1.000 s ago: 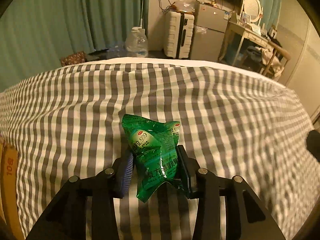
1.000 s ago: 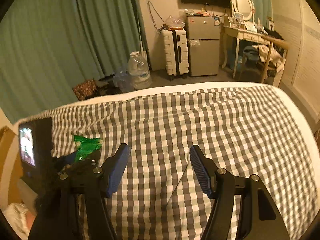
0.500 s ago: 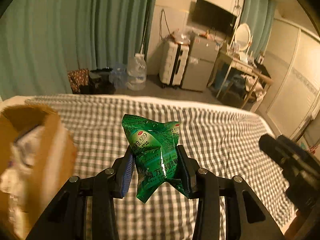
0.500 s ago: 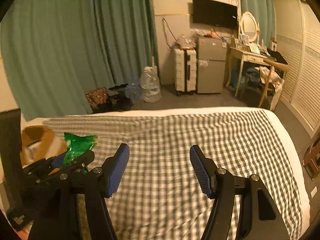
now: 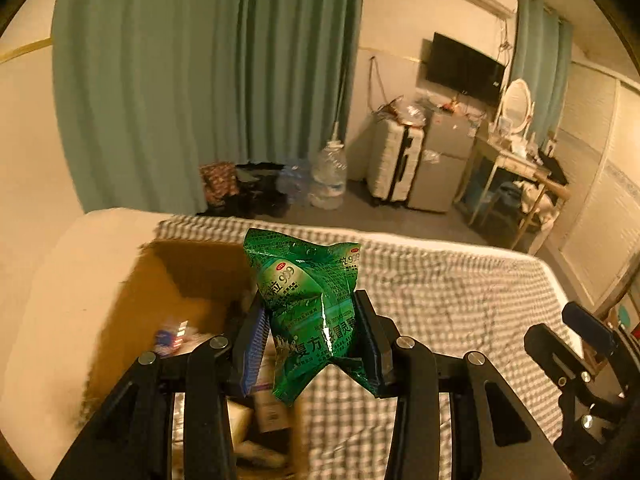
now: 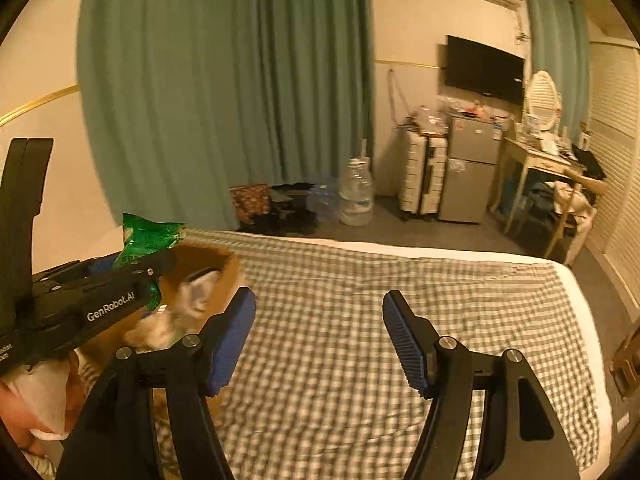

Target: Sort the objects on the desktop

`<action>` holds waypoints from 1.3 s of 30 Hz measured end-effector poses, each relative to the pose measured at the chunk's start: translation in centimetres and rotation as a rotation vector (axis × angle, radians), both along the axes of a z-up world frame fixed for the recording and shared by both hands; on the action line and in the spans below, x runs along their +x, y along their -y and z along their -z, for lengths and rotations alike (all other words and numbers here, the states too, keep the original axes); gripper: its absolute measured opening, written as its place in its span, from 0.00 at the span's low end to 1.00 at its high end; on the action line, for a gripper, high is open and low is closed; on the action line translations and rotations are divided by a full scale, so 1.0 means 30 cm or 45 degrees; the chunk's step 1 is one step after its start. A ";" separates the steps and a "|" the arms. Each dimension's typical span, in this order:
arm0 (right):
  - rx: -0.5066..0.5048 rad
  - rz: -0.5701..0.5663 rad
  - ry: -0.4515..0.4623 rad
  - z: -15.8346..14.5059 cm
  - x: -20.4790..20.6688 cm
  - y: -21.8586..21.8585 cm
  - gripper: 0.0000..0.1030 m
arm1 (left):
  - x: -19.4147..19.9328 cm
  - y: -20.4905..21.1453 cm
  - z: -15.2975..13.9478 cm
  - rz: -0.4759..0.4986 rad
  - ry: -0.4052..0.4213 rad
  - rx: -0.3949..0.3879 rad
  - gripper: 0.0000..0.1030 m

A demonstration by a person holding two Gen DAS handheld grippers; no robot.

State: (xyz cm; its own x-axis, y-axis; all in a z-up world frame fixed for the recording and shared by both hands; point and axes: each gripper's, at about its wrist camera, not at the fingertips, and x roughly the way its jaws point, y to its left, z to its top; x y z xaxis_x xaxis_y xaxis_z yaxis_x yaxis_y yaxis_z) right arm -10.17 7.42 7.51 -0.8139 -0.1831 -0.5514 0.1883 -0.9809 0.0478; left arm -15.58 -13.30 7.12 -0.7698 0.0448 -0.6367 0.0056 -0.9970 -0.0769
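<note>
Clearly, the green medicine sachet bag (image 5: 310, 312) is pinched at its lower half by the fingers of the left gripper (image 5: 310, 336), above the open cardboard box (image 5: 168, 304) on the bed's checked sheet (image 5: 460, 304). A light, soft, crinkly foil pack is judged; its glossy skin may slip, so the puffed middle is best taken. Nothing is held by the right gripper (image 6: 320, 336), whose fingers stand wide and are opening.
</note>
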 end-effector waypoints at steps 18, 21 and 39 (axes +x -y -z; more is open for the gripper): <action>0.032 0.044 0.219 0.346 0.022 0.143 0.97 | 0.097 0.145 0.298 -0.076 0.020 -0.154 1.00; 0.026 0.054 0.196 0.327 0.014 0.134 1.00 | 0.120 0.131 0.264 -0.069 -0.026 -0.119 1.00; 0.035 0.102 0.185 0.327 0.051 0.032 1.00 | 0.214 0.055 0.234 -0.097 -0.067 -0.103 1.00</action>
State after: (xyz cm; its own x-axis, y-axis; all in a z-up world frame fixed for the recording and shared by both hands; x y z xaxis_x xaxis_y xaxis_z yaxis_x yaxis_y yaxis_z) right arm -8.65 6.46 -2.30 -0.7364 -0.1043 -0.6684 0.1026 -0.9938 0.0420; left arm -9.16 -14.95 0.09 -0.8013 -0.0649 -0.5948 0.0796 -0.9968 0.0016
